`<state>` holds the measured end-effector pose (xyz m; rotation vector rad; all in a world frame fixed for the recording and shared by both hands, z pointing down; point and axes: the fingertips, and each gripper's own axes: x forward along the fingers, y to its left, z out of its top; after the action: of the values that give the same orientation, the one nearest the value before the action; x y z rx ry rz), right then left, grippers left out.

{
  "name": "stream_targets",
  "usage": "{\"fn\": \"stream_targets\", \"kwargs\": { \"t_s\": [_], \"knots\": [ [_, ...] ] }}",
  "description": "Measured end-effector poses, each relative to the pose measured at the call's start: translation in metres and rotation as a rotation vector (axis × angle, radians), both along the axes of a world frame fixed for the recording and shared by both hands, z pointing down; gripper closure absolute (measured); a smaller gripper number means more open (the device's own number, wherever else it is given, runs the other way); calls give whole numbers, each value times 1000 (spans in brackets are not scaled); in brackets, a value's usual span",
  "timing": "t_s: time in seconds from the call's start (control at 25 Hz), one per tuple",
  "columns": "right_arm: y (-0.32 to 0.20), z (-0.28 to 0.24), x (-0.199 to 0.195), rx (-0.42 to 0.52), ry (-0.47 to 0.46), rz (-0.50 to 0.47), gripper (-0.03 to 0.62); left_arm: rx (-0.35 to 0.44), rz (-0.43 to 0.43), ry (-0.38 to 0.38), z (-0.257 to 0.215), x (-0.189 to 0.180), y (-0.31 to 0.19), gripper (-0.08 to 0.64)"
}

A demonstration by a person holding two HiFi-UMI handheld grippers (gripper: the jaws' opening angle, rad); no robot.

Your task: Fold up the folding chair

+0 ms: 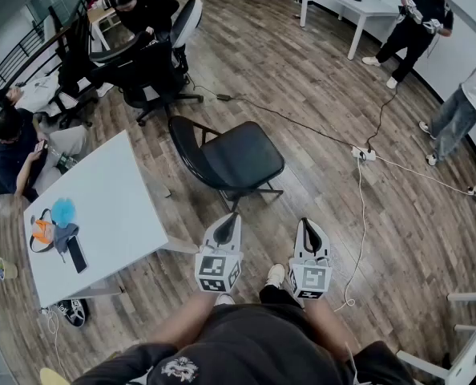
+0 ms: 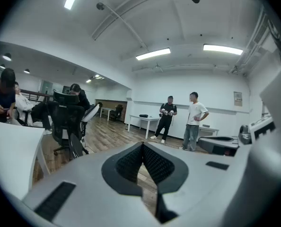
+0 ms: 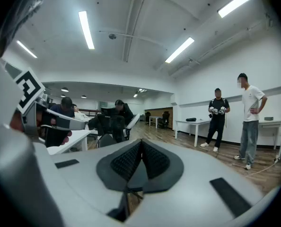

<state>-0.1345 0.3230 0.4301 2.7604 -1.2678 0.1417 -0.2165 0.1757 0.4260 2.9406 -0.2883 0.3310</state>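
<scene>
Hovering | left claw (image 1: 228,223) closed, empty | right claw (image 1: 308,228) closed, empty

**No readable writing in view**

The marker cube (image 1: 218,271) on the left gripper (image 1: 227,219) and the one on the right gripper (image 1: 308,224) show only black-and-white square code patterns, no letters or digits. A framed wall notice (image 2: 238,98) is too small to read. A pale emblem (image 1: 178,369) on the person's dark top (image 1: 254,339) is too blurred to make out.
</scene>
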Motion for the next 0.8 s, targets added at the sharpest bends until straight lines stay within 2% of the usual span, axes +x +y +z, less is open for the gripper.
{"fn": "stream_targets", "kwargs": {
  "t_s": [0.2, 0.44, 0.8],
  "knots": [
    [3, -4, 52, 3, 17, -59, 577, -39, -54, -4, 3, 50, 4, 554],
    [-14, -16, 88, -13, 113, -150, 577, -9, -120, -24, 10, 84, -7, 554],
    [-56, 1, 148, -26, 73, -179, 577, 5, -135, -69, 32, 135, -41, 554]
  ]
}}
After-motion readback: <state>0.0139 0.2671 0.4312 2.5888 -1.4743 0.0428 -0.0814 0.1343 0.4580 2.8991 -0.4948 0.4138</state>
